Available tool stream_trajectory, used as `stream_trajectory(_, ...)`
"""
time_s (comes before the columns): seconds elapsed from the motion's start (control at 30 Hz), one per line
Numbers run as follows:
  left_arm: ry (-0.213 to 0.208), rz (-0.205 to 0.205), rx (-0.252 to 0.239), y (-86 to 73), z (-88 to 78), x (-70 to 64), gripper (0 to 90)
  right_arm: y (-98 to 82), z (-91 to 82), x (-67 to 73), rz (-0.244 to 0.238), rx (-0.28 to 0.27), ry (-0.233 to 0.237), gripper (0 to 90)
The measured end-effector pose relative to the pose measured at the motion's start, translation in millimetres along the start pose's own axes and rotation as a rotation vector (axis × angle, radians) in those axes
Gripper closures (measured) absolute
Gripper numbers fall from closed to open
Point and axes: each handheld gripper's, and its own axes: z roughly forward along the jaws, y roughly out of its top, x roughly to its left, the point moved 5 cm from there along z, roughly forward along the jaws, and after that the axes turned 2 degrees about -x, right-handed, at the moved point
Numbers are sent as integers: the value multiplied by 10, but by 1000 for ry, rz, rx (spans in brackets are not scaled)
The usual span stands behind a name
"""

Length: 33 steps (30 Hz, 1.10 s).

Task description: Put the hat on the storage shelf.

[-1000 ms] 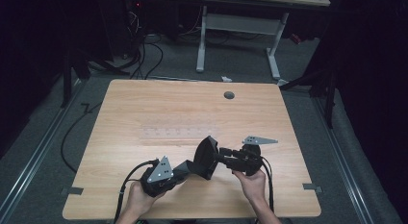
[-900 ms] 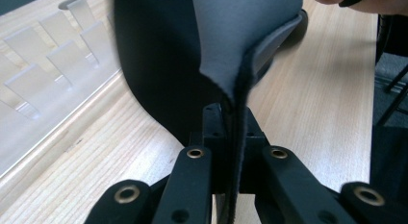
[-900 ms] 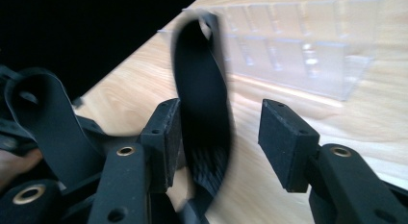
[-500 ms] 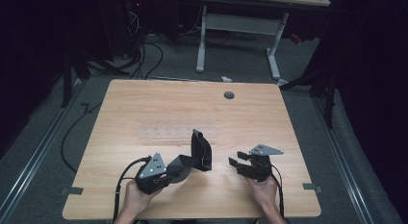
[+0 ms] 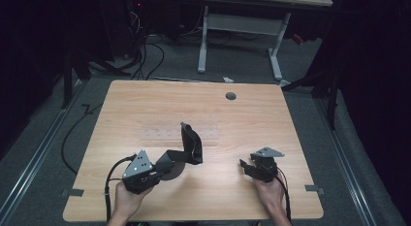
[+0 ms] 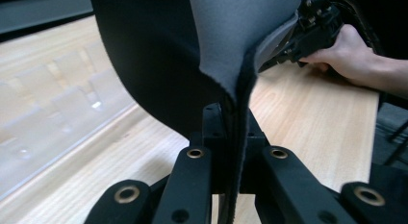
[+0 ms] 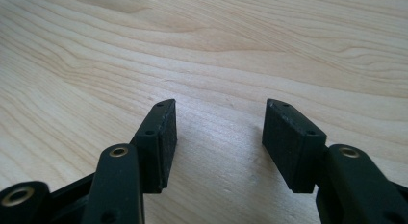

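Observation:
A floppy black sheet (image 5: 192,142) with a grey back (image 6: 231,36) stands curled above the wooden table (image 5: 145,104), left of centre. My left gripper (image 5: 167,164) is shut on its lower edge, and the jaws pinch the sheet (image 6: 159,70) at the left gripper (image 6: 231,125). My right gripper (image 5: 245,167) is to the right of the sheet, apart from it, low over the table. Its jaws stand open over bare wood, with nothing between them in the right gripper view (image 7: 219,125). The right gripper (image 6: 293,41) and its hand also appear beyond the sheet.
A round cable hole (image 5: 230,96) sits near the table's far edge. A faint clear strip (image 5: 167,134) lies on the wood behind the sheet. Beyond the table stand a white desk frame (image 5: 237,23) and floor cables (image 5: 145,46).
My right gripper has let go of the sheet, opened and drawn away to the right. The left gripper keeps the sheet, which has moved slightly left and now stands curled.

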Motion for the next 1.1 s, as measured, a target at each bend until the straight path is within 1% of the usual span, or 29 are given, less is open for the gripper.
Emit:
stream_trajectory(0.1,14,1,-20,54,-15,26,868,8,14,-20,-9,2,-7,449)
stream_trajectory(0.17,19,-3,-33,96,-27,44,867,15,23,-35,2,3,-13,444)
stream_trajectory(0.33,25,-18,-70,215,-70,84,867,15,24,-32,2,4,-14,437)
stream_trajectory(0.53,39,-11,-89,304,-98,145,868,15,24,-32,4,3,-13,436)
stream_trajectory(0.63,36,-22,-103,356,-106,159,868,15,24,-33,5,3,-13,436)
stream_trajectory(0.8,44,-25,-107,414,-106,198,868,15,24,-31,4,3,-12,432)
stream_trajectory(0.97,66,-41,-103,467,-108,284,867,15,26,-30,-1,4,-13,429)
stream_trajectory(1.1,83,-43,-109,516,-119,345,867,15,26,-29,-1,4,-12,425)
